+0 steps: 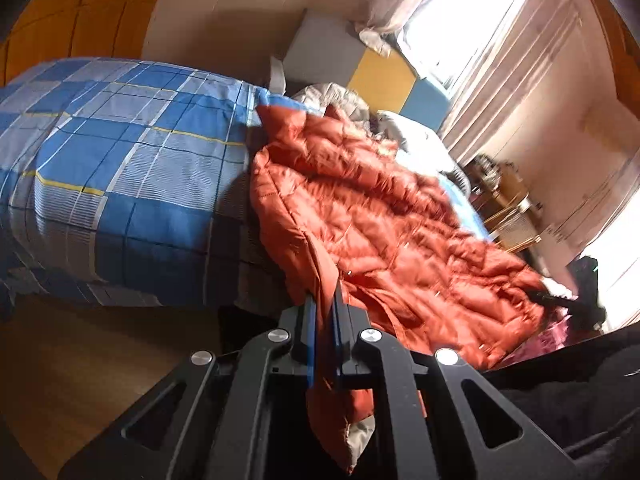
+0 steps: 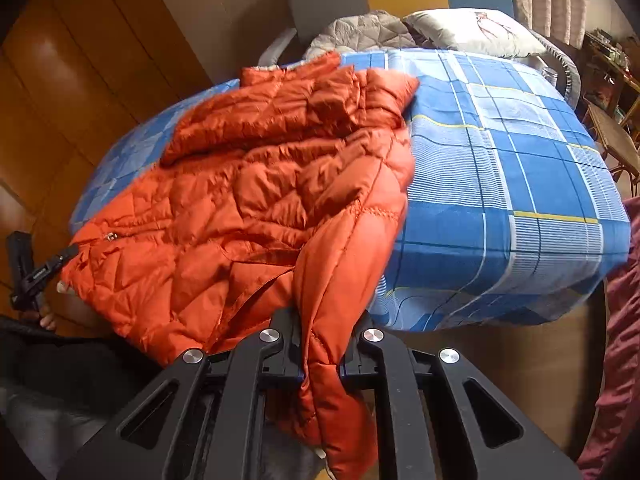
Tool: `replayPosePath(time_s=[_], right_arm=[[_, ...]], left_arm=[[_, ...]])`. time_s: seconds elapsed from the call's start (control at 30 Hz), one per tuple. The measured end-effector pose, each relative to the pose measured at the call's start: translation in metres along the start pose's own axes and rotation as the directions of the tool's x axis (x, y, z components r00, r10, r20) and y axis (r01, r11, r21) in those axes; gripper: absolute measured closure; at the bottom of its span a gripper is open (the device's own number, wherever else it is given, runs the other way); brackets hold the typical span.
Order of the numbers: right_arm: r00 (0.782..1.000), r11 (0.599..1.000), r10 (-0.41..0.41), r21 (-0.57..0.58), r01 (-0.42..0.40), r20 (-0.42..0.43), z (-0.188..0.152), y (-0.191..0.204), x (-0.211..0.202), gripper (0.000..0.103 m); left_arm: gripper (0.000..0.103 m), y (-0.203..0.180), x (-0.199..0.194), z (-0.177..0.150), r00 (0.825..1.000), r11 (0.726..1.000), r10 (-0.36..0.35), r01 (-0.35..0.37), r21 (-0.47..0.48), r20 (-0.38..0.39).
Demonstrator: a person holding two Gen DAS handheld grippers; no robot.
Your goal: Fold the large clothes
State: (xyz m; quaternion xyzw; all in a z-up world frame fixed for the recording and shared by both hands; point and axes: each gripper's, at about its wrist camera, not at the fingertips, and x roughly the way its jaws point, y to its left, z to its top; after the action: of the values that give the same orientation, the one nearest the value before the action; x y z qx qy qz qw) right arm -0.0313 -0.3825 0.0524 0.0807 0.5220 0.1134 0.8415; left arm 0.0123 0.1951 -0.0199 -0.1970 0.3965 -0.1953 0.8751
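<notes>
An orange quilted puffer jacket (image 2: pixel 256 184) lies spread over the near end of a bed covered with a blue checked sheet (image 2: pixel 520 168). It also shows in the left wrist view (image 1: pixel 372 208). My left gripper (image 1: pixel 325 312) is shut on a thin edge of the jacket's hem, which hangs down between the fingers. My right gripper (image 2: pixel 322 332) is shut on a thick fold of the jacket at the bed's near edge. The left gripper also shows in the right wrist view (image 2: pixel 52 266) at the jacket's far left corner.
A grey quilt (image 2: pixel 360 32) and a pale pillow (image 2: pixel 472 32) lie at the head of the bed. Wooden wardrobe doors (image 2: pixel 80 80) stand to the left. Curtains (image 1: pixel 500 92) and a cluttered side table (image 1: pixel 508 200) are beside the bed. A dark red cloth (image 2: pixel 620 320) hangs at right.
</notes>
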Motion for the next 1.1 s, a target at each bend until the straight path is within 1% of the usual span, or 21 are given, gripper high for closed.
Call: replayPosePath(time_s=[0.1,0.17,0.27,0.3,0.4,0.47,0.63,0.7,0.8,0.9,1.03,1.1], right_arm=[[0.998,0.999,0.025,0.025,-0.027,0.060,0.012,0.001,-0.013,0.093],[0.996,0.999,0.023,0.031,-0.026,0.090,0.019,-0.001,-0.018,0.093],[0.992,0.999,0.018,0.048,-0.024,0.122,0.029,-0.006,-0.022,0.093],[0.991,0.998,0.017,0.051,-0.024,0.130,0.029,-0.005,-0.024,0.093],[0.988,0.999,0.008,0.045,-0.015,0.157,0.040,-0.001,-0.026,0.093],[0.984,0.999,0.002,0.038,-0.009,0.176,0.051,0.001,-0.027,0.093],[0.972,1.000,0.001,0.018,-0.006,0.234,0.092,0.003,-0.027,0.093],[0.967,1.000,-0.002,0.004,0.001,0.255,0.115,0.004,-0.023,0.093],[0.960,1.000,0.003,0.000,-0.003,0.278,0.147,0.001,-0.012,0.093],[0.958,1.000,-0.004,0.015,0.000,0.287,0.177,-0.007,0.007,0.093],[0.962,0.999,-0.021,0.041,0.010,0.272,0.209,-0.019,0.039,0.093],[0.965,0.998,-0.031,0.056,0.017,0.262,0.219,-0.026,0.054,0.093]], left_arm=[[0.097,0.000,-0.012,0.011,0.996,0.997,-0.066,0.068,-0.036,0.056],[0.097,0.004,-0.016,0.023,0.990,0.992,-0.103,0.110,-0.059,0.099],[0.097,0.003,-0.017,0.037,0.984,0.990,-0.124,0.131,-0.048,0.127],[0.097,0.002,-0.016,0.042,0.983,0.990,-0.130,0.136,-0.043,0.133],[0.097,-0.003,-0.012,0.057,0.977,0.987,-0.152,0.157,-0.021,0.149],[0.097,-0.005,-0.006,0.070,0.971,0.984,-0.176,0.179,-0.007,0.164],[0.097,-0.006,0.009,0.105,0.954,0.976,-0.211,0.216,0.002,0.213],[0.097,-0.004,0.018,0.123,0.944,0.971,-0.231,0.238,-0.001,0.235],[0.097,-0.003,0.036,0.151,0.933,0.968,-0.245,0.252,0.006,0.262],[0.097,-0.004,0.056,0.174,0.930,0.968,-0.247,0.252,0.017,0.272],[0.097,0.001,0.091,0.204,0.933,0.969,-0.239,0.248,0.001,0.269],[0.097,0.004,0.107,0.215,0.940,0.974,-0.218,0.227,-0.005,0.263]])
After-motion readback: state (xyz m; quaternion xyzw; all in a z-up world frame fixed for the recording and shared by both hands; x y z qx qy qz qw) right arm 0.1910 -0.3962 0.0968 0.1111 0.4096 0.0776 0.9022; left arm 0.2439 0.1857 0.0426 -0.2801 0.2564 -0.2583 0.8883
